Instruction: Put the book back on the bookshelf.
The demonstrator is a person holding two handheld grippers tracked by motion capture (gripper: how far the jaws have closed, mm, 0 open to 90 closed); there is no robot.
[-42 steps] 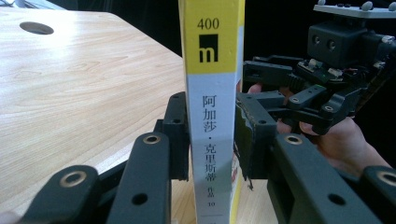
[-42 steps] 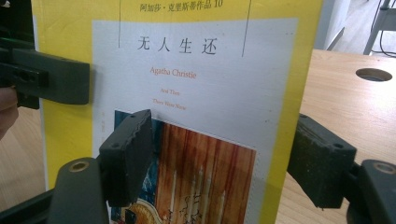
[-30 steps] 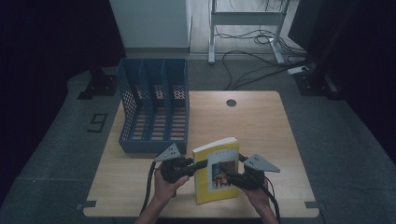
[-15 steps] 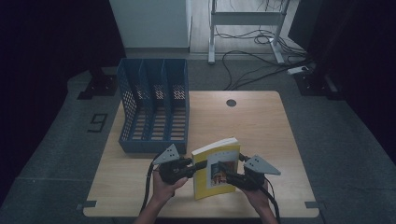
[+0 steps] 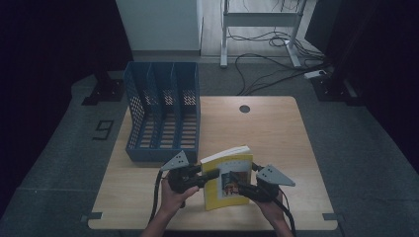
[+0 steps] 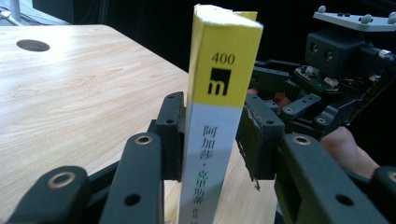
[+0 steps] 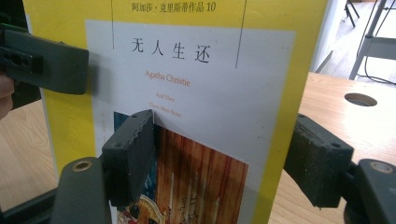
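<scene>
Table (image 5: 276, 128): light wood top, round cable hole (image 5: 244, 108) near far edge, centre-right. Hole also seen in left gripper view (image 6: 32, 45) and right gripper view (image 7: 360, 99).

File rack (image 5: 163, 116): blue, perforated sides, 3 slots, slatted base; stands upright on table's far-left part, open side facing near edge. Slots look empty.

Floor (image 5: 74, 163): grey carpet, dark surround. Marker "9" (image 5: 103, 130) on floor, left of table, near rack.

Behind table: white cabinet (image 5: 158, 24) at far wall; metal desk frame (image 5: 262, 34) to its right, cables (image 5: 267, 69) strewn on floor under & beside it. White power strip (image 5: 314, 74) far right, just beside a dark stand base (image 5: 336, 89). Another dark base (image 5: 104, 91) left of rack.
</scene>
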